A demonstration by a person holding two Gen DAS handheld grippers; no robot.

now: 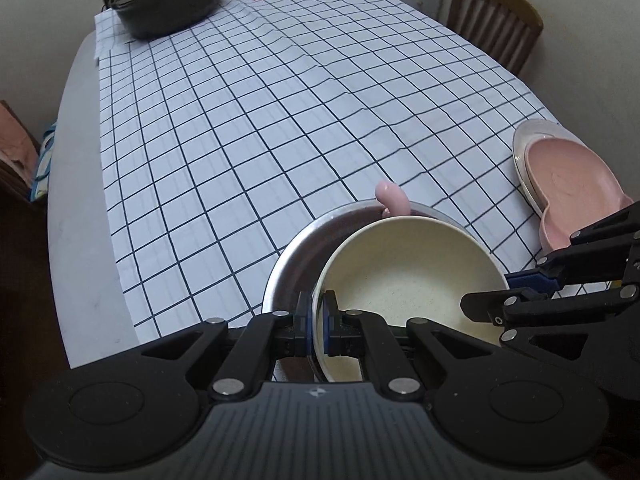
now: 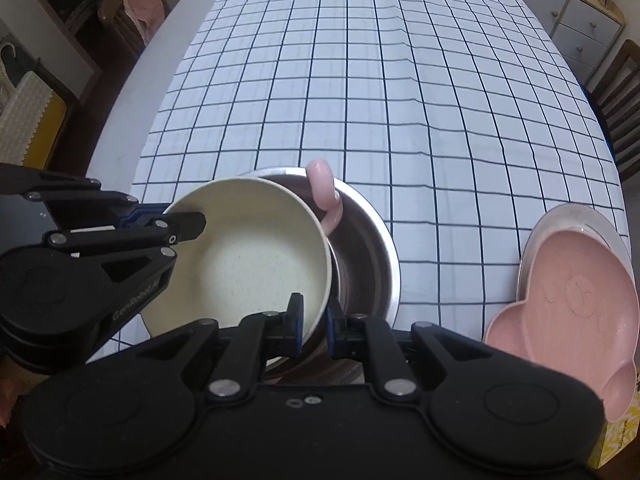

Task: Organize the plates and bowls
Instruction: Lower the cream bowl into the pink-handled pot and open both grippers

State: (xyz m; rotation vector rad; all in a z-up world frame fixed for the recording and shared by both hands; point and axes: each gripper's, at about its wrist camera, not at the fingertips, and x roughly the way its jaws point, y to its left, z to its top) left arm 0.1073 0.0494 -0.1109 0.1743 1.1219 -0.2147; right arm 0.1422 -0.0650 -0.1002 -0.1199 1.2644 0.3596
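So it's a dining room: wooden chair (image 1: 496,20) at the far side, drawers behind it, and a long bench (image 1: 76,184) under a white cloth with a dark grid (image 1: 280,100). Way at the far end sits a black lidded pot (image 1: 168,0), well apart from the action.

Near the right edge there's a pink heart-shaped plate (image 2: 568,304) lying on a pale round plate (image 2: 584,216), so the plates look sorted already. That leaves the bowls, I guess.

Closest in, a steel bowl (image 2: 368,256) sits on the cloth with a pink handle (image 2: 326,196) poking up from inside it, probably a cup in there, can't really tell. The cream bowl (image 1: 408,276) is tilted and partly inside the steel one, being nested, I'd say.

Both grippers point steeply down. The left gripper (image 1: 318,320) is pinched tight on the cream bowl's rim on one side, and the right gripper (image 2: 314,328) is clamped on the rim on the other side. Two grips keep it steady while it's tilted; the handle looks like it's in the way of it seating flat.
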